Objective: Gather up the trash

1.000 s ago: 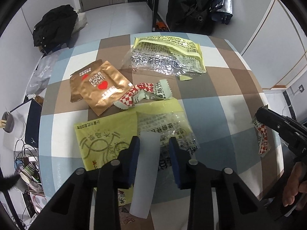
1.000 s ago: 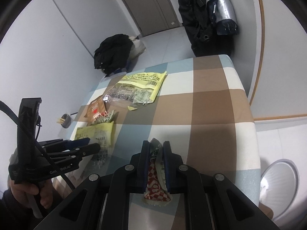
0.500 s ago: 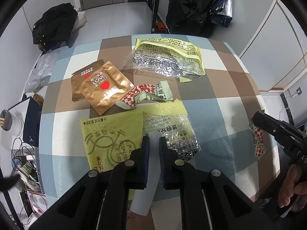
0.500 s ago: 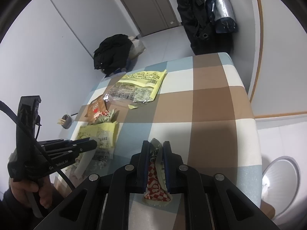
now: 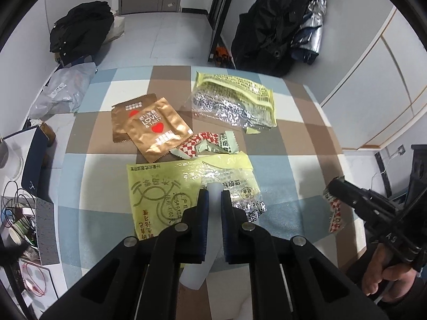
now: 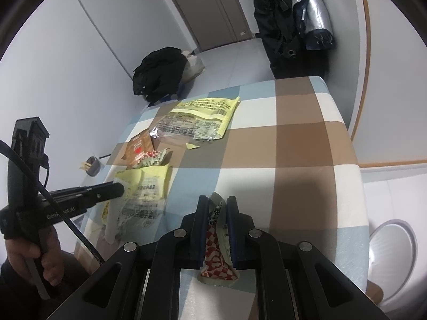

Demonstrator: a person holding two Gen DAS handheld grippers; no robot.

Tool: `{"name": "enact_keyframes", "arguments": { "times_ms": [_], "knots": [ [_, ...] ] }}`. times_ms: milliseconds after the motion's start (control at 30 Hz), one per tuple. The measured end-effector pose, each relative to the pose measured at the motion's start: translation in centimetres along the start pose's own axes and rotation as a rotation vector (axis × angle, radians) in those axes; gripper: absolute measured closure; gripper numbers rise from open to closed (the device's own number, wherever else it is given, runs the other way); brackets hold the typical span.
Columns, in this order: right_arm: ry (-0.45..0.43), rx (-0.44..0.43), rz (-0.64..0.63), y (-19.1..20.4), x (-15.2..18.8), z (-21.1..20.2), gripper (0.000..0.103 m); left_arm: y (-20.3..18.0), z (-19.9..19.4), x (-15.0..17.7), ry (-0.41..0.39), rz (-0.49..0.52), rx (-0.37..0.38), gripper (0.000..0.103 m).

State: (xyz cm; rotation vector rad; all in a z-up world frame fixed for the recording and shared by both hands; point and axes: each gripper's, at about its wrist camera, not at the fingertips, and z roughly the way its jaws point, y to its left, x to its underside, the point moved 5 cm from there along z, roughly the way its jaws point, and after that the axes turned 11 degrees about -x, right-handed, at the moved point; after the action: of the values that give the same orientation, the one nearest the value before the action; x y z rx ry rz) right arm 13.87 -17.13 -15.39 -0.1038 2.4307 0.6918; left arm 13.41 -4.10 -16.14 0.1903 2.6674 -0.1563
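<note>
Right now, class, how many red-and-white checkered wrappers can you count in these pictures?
2. One checkered wrapper lies on the table beside the gold packets; the other checkered wrapper is clamped in the right gripper. More could hide under the other wrappers.

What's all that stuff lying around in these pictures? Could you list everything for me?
checked tablecloth: one, blue, brown and white, covering the table
yellow wrappers: two, near and far on the cloth
gold sachets: two, overlapping, left of centre
red-checked wrapper: one, mid-table
dark coats: one on the floor, one hanging
silver jacket: one, hanging
white strip: one, pinched in left gripper
red-checked packet: one, clamped in right gripper
hands: two, holding the gripper handles, left and right
</note>
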Motion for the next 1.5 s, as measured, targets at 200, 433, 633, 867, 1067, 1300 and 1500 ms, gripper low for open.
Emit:
{"name": "enact_keyframes", "arguments": {
  "times_ms": [200,433,633,867,1067,1300,1500],
  "knots": [
    [-0.012,-0.012,-0.026,1.3,0.0,-0.2,0.090,0.9,-1.0,-0.1,-0.023,-0.037,0.032,0.098],
    [-0.018,-0.018,-0.054,2.7,0.1,-0.3,0.090,1.5,-2.2,-0.2,-0.060,-0.059,0.061,0.098],
    [-0.031,-0.021,-0.073,4.0,0.0,-0.9,0.090,1.9,-3.4,-0.2,-0.093,-0.074,0.084,0.098],
    [-0.065,-0.026,-0.102,5.5,-0.8,-2.7,0.090,1.8,-5.7,-0.3,-0.141,-0.054,0.085,0.098],
    [-0.108,-0.037,-0.118,6.5,-1.9,-4.8,0.090,1.3,-7.9,-0.8,-0.190,-0.041,0.098,0.098],
    [-0.151,-0.016,-0.139,6.5,-3.6,-7.4,0.090,-0.2,-10.5,-1.9,-0.252,-0.015,0.110,0.098],
    [-0.214,-0.010,-0.139,5.4,-5.4,-11.0,0.090,-2.8,-12.4,-2.9,-0.281,0.017,0.140,0.098]
  ]
}}
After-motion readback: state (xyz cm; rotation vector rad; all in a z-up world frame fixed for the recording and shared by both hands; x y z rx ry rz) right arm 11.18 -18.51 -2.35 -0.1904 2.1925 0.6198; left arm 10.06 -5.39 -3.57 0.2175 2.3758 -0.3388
